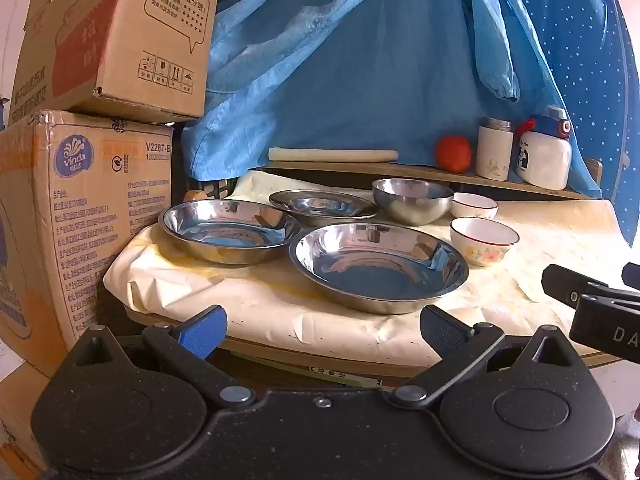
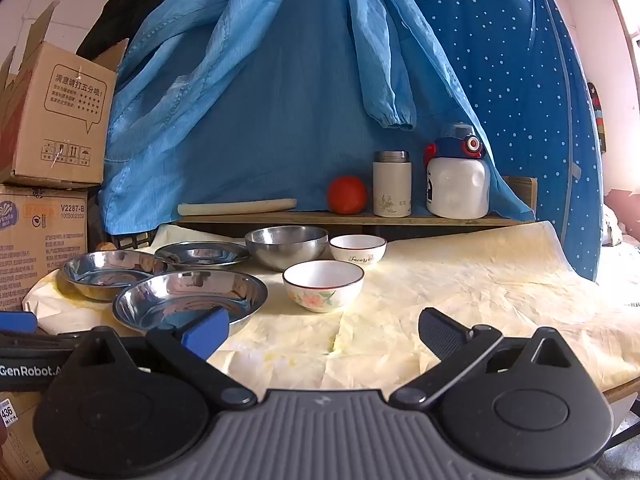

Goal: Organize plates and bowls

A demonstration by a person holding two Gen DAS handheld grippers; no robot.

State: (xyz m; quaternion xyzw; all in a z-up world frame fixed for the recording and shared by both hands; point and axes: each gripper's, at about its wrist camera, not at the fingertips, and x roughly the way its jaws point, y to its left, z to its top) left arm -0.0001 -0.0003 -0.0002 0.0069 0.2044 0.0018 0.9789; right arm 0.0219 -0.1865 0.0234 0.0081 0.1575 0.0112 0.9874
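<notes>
Steel plates (image 1: 378, 266) and floral bowl (image 2: 323, 285) sit apart on yellowish paper (image 2: 460, 280); left gripper (image 1: 322, 330) and right gripper (image 2: 324, 332) gape empty, seemingly short of them.

Table (image 2: 460, 280): three plates (image 2: 190, 298) left; steel bowl (image 2: 286, 246) behind them; two small bowls (image 2: 323, 284) right of plates. Shelf (image 2: 340, 219) behind: rolling pin (image 2: 236, 207), tomato (image 2: 347, 195), two bottles (image 2: 392, 184).

In the right wrist view the blue fingertip (image 2: 206, 332) covers the near rim of the nearest steel plate (image 2: 188, 296). The left carton stack (image 1: 80, 208) runs off the picture's edge. The right gripper (image 1: 600, 308) is cut off at the left wrist view's right edge. The print on the white flask (image 2: 392, 190) is too small to read.
</notes>
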